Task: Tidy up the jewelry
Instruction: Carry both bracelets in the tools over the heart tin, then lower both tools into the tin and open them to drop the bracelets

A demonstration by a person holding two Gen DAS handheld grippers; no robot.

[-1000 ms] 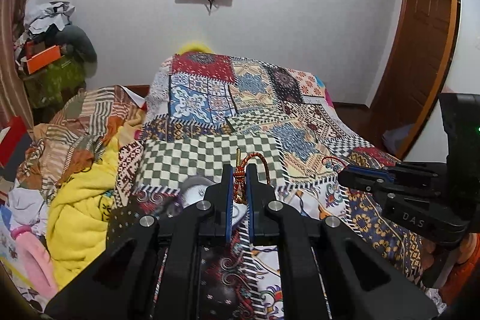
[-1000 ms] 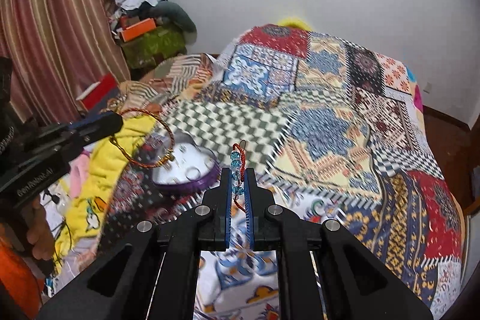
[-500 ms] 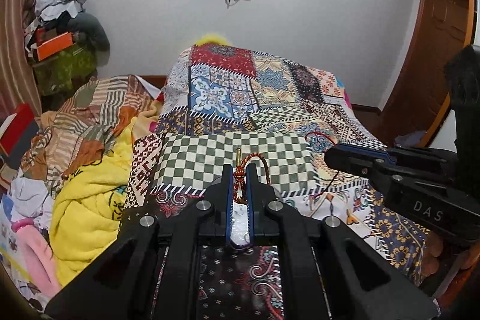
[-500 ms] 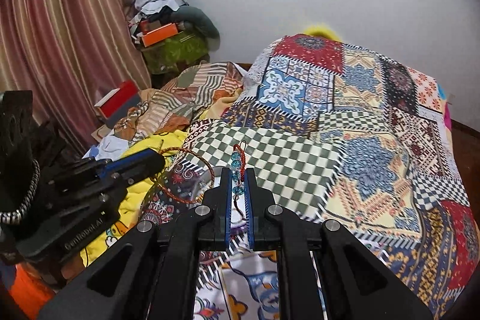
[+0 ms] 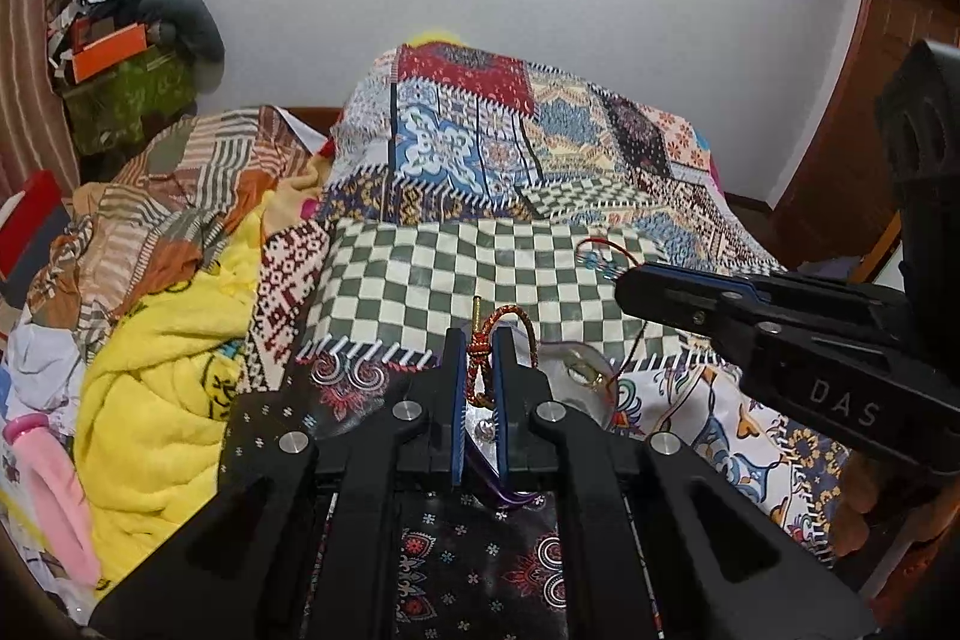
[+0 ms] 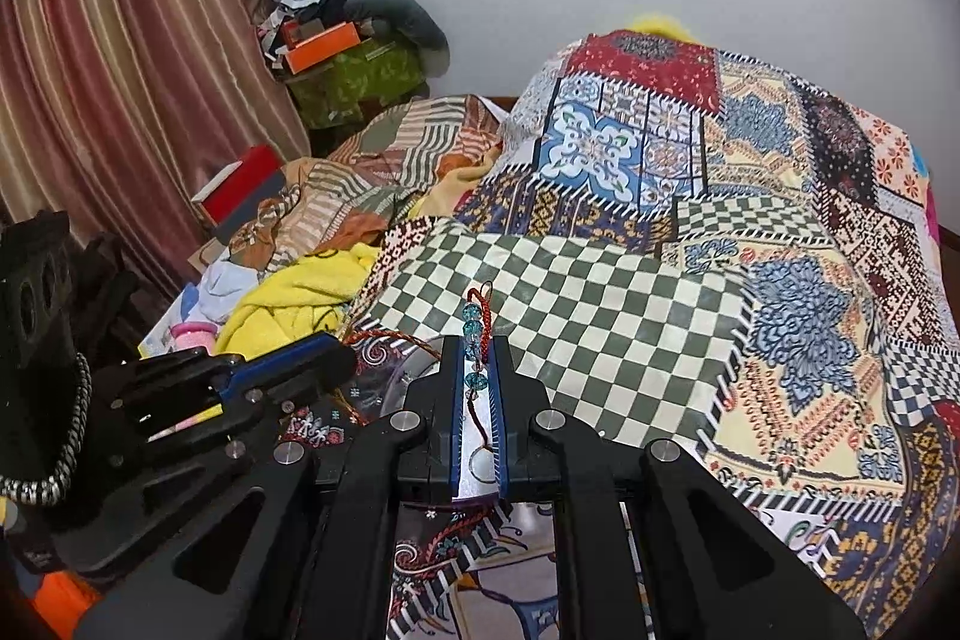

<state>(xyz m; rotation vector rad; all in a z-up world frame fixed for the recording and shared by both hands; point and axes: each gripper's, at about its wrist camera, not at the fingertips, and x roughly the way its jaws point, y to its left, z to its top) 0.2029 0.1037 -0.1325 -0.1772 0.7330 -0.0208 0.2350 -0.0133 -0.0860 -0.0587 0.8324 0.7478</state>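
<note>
Over quilt, hand-held grippers clamping bracelets

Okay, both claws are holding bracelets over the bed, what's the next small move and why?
Probably lower the left claw a little and release. It is shut on the braided red-gold bracelet directly above the clear purple-rimmed jewelry tray lying on the quilt, while the right claw is shut on the blue-beaded bracelet.

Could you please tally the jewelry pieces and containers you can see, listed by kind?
Braided orange-red bracelet, held in the left gripper: 1
Red cord bracelet with blue beads, held in the right gripper: 1
Clear purple-rimmed jewelry tray: 1
Total: 3
</note>
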